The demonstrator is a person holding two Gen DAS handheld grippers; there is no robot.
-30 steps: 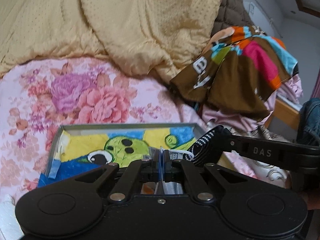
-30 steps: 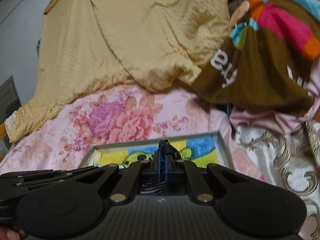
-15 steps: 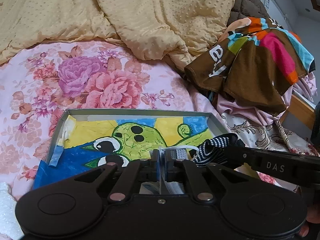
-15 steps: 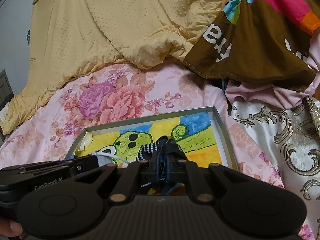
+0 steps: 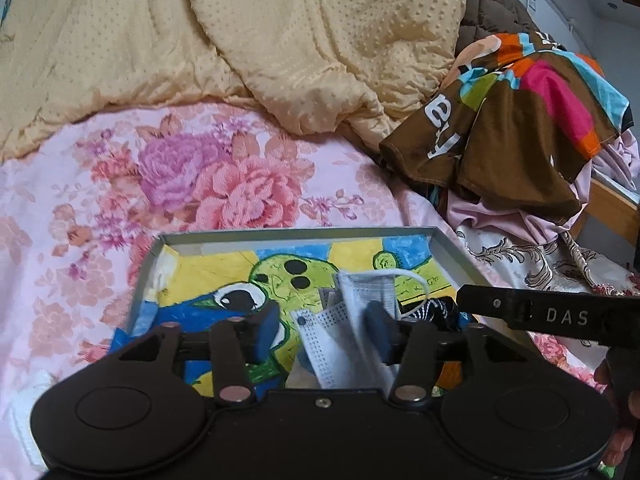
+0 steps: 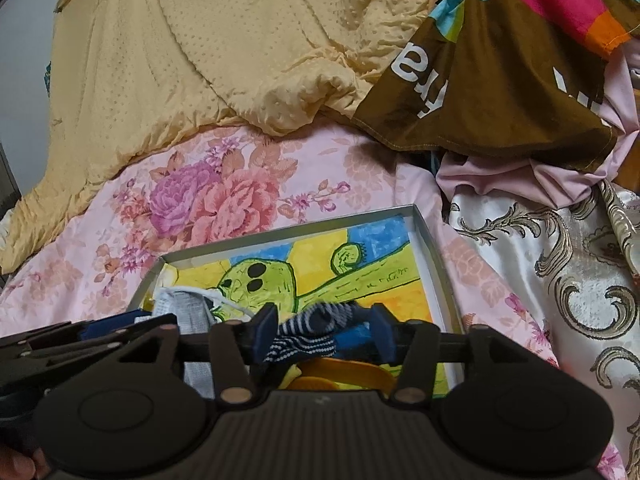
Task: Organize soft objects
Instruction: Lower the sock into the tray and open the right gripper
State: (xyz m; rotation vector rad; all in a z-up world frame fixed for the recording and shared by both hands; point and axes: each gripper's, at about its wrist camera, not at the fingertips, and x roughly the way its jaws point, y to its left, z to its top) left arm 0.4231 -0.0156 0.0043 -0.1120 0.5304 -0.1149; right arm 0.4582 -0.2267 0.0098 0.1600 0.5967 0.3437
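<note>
Lying across the lower middle of the left wrist view, the pale blue face mask [image 5: 352, 332] is seen inside the shallow grey tray [image 5: 288, 234], whose floor is covered by a painted picture of a green cartoon creature [image 5: 288, 276] on yellow and blue. The left gripper [image 5: 320, 330] is released: its jaws have just been opening, and the mask sits between them, draped against the right-hand pad while the left-hand pad stands clear of it. A white ear loop [image 5: 404, 274] of the mask is curled above it on the painting.

In the right wrist view the right gripper [image 6: 324, 330] is likewise released, its jaws having just been opening. The navy and white striped sock [image 6: 316, 330] is slumped between the blue pads [image 6: 266, 328], over the lower part of the tray; whether the pads still touch it cannot be told. The mask shows in the lower left of that view, just beside the sock, with the left gripper's fingers across it.

The tray rests on a pink floral bedsheet [image 5: 100, 208]. A yellow dotted quilt [image 5: 240, 40] fills the upper part of both views, and a brown multicoloured garment [image 5: 508, 120] is heaped at the upper right, over pinkish cloth [image 6: 532, 184]. A cream fabric with gold scrolls [image 6: 560, 288] is seen at the right edge of the right wrist view.
</note>
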